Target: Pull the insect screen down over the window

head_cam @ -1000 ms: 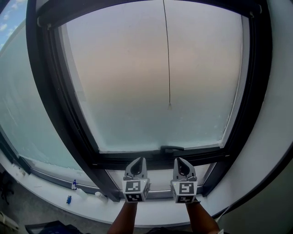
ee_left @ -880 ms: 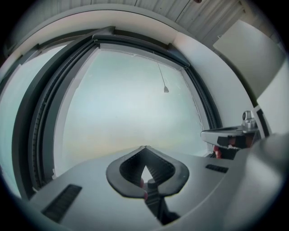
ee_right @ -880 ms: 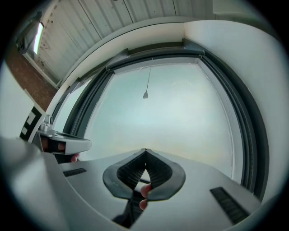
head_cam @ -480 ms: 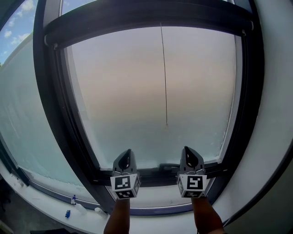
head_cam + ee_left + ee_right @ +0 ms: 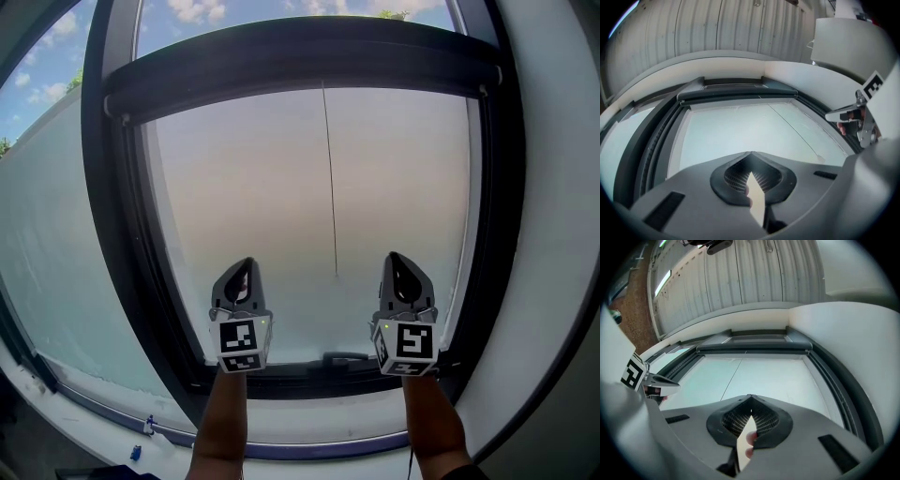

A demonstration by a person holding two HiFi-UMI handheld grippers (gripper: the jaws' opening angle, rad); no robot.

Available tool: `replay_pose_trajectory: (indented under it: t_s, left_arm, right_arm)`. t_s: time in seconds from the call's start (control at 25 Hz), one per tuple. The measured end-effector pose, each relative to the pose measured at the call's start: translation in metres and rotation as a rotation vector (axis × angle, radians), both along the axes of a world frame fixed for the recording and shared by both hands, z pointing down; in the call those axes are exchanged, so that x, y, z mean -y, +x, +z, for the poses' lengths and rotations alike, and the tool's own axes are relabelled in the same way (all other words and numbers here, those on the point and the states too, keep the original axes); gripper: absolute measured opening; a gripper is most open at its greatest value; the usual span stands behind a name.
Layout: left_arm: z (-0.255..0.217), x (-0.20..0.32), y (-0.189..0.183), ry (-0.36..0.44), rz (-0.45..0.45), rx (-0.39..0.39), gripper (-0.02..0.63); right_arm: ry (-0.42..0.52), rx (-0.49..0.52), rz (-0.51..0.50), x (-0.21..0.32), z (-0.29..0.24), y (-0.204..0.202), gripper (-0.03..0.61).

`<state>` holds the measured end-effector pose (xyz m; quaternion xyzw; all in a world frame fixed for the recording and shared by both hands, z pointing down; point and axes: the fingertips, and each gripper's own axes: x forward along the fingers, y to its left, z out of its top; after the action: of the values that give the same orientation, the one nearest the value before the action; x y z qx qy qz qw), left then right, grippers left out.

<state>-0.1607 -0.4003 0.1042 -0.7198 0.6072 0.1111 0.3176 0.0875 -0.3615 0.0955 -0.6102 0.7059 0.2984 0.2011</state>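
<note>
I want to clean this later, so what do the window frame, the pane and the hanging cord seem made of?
Window frame: dark, matte, probably painted metal or plastic; smooth straight edges.
Pane: milky, frosted-looking glass; nothing shows through.
Cord: thin dark string, hanging straight; material unclear.

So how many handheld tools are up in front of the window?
2. The left grey tool with a black-and-white marker cube is at the lower left of the pale window pane; the right grey tool is at its lower right. Both are shut, holding nothing.

White window sill (image 5: 94,409) ran along the bottom; small blue items (image 5: 147,427) (unidentifiable) sat on it.
</note>
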Motion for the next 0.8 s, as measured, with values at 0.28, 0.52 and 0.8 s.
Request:
replay_pose_trajectory:
  t_s: [0.28,0.52,0.8]
  left_arm:
    - [-0.069,-0.004,0.003,0.090,0.023,-0.003,0.002]
    - [-0.126,-0.009,0.010,0.194,-0.084,0.139,0.002]
    - [-0.185,-0.008,0.016,0.294,-0.351,0.413,0.002]
  right_arm:
    - [0.151,-0.069,0.023,-0.016,-0.068,-0.019,0.003]
    - [0.227,-0.243,0.161,-0.007,-0.126,-0.031,0.003]
    - [0.267,-0.524,0.410,0.010,-0.181,-0.032,0.003]
